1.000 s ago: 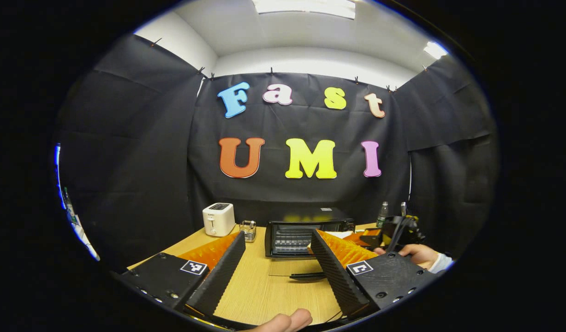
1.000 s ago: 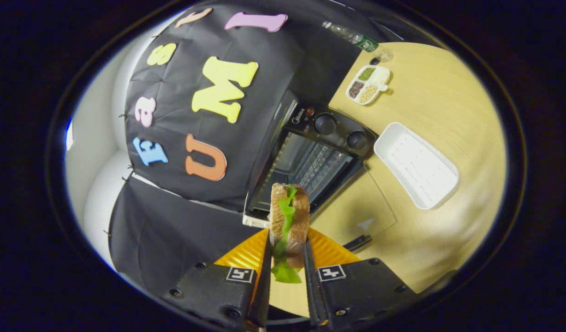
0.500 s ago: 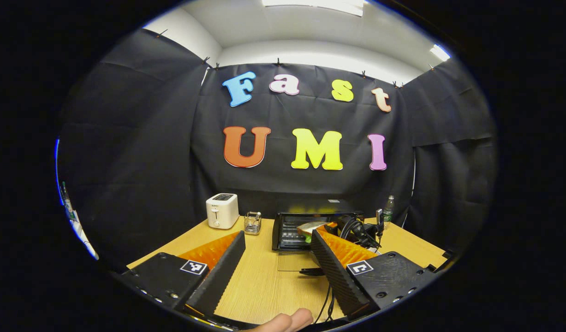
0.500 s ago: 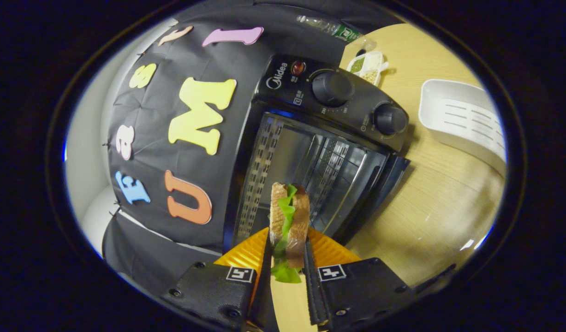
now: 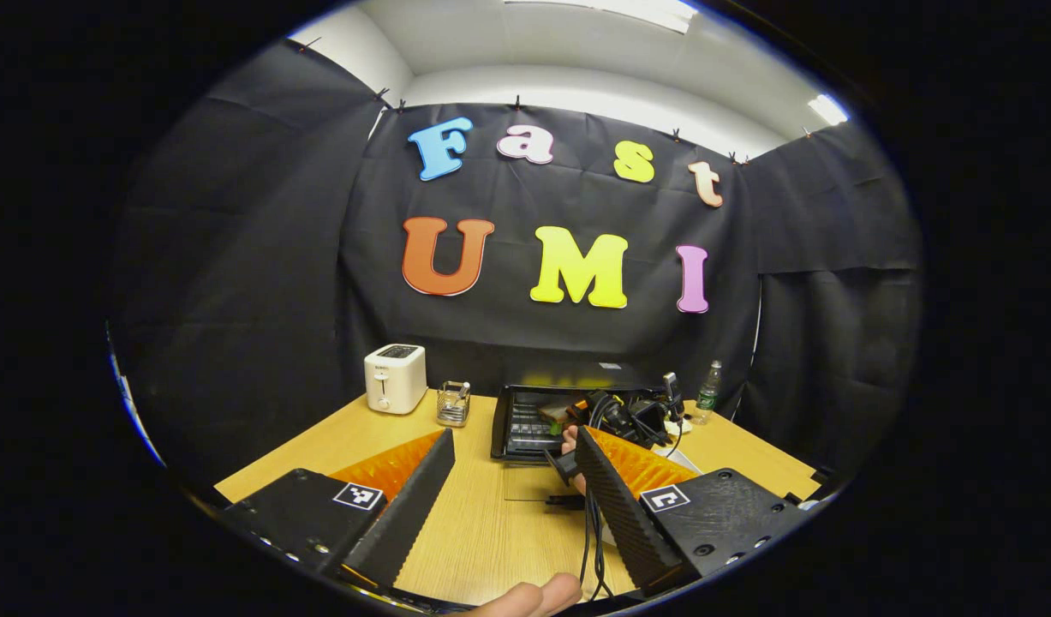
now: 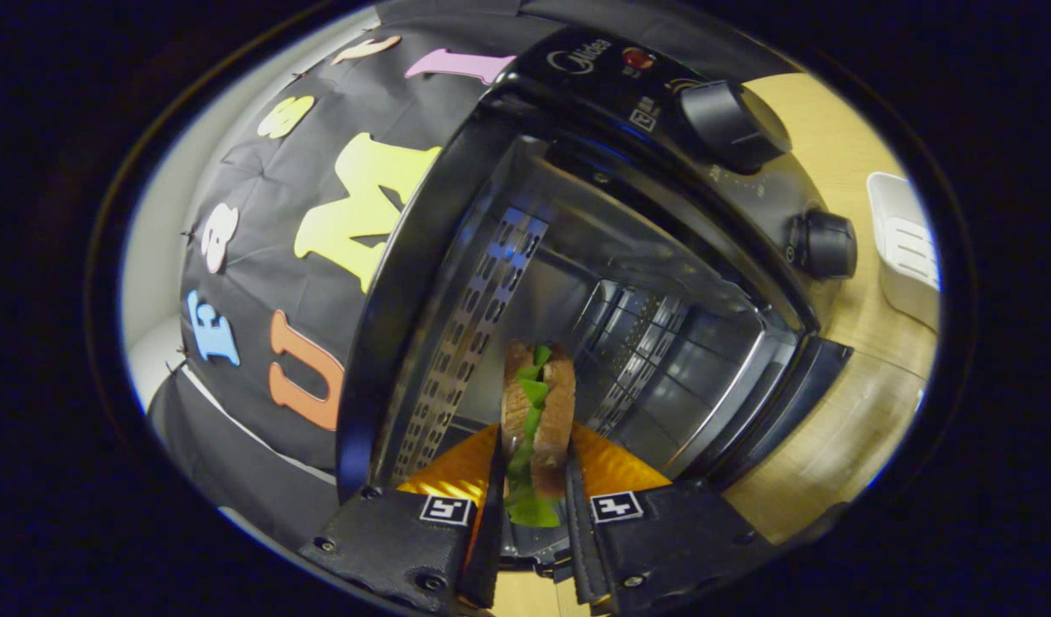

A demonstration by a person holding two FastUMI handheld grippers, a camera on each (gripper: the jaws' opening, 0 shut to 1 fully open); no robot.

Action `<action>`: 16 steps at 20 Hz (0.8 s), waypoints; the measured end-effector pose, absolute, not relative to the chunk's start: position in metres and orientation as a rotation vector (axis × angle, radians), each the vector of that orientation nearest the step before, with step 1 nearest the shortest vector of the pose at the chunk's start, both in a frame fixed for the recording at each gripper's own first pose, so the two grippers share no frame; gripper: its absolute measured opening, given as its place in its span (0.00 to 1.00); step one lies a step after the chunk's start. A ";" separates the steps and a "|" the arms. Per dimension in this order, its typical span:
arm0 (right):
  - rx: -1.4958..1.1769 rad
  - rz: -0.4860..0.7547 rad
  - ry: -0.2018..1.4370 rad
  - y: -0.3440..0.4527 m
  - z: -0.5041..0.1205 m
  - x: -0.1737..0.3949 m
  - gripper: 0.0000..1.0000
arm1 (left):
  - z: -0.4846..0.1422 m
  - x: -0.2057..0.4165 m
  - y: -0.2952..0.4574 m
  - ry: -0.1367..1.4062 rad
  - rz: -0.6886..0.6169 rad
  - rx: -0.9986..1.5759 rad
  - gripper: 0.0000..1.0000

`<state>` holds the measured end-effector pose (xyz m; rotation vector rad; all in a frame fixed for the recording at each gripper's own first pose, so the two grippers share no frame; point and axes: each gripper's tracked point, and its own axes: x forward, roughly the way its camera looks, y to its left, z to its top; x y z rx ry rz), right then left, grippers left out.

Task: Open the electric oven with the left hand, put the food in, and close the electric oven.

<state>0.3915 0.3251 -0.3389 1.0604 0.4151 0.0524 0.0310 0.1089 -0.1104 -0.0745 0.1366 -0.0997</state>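
The black electric oven [image 6: 662, 283] stands open, its glass door [image 5: 532, 482] lying flat on the table. My right gripper [image 6: 534, 437] is shut on a sandwich [image 6: 538, 411] of brown bread and green lettuce, held on edge at the oven's mouth with the wire rack just ahead. In the left gripper view the oven [image 5: 525, 420] stands at the far side of the table, with the right gripper [image 5: 615, 416], its cables and a hand at its opening. My left gripper [image 5: 515, 435] is open and holds nothing, well back from the oven over the table.
A white toaster [image 5: 395, 390] and a small glass holder [image 5: 453, 403] stand left of the oven. A bottle [image 5: 707, 396] stands to its right. A white tray [image 6: 906, 257] lies on the wooden table [image 5: 482, 531] beside the oven's two knobs [image 6: 731, 124].
My right gripper has carried the sandwich forward, from in front of the oven up to its open mouth. The left gripper has drawn back slightly and stays open.
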 end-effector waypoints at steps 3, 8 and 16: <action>1.069 0.041 0.424 0.324 -0.345 0.397 0.34 | -0.117 0.032 0.103 0.157 -0.122 -0.100 0.94; 0.970 0.025 0.441 0.323 -0.347 0.392 0.41 | -0.114 0.029 0.100 0.139 -0.132 -0.059 0.94; 0.604 -0.013 0.410 0.310 -0.342 0.391 0.82 | -0.109 0.016 0.089 0.119 -0.163 -0.016 0.94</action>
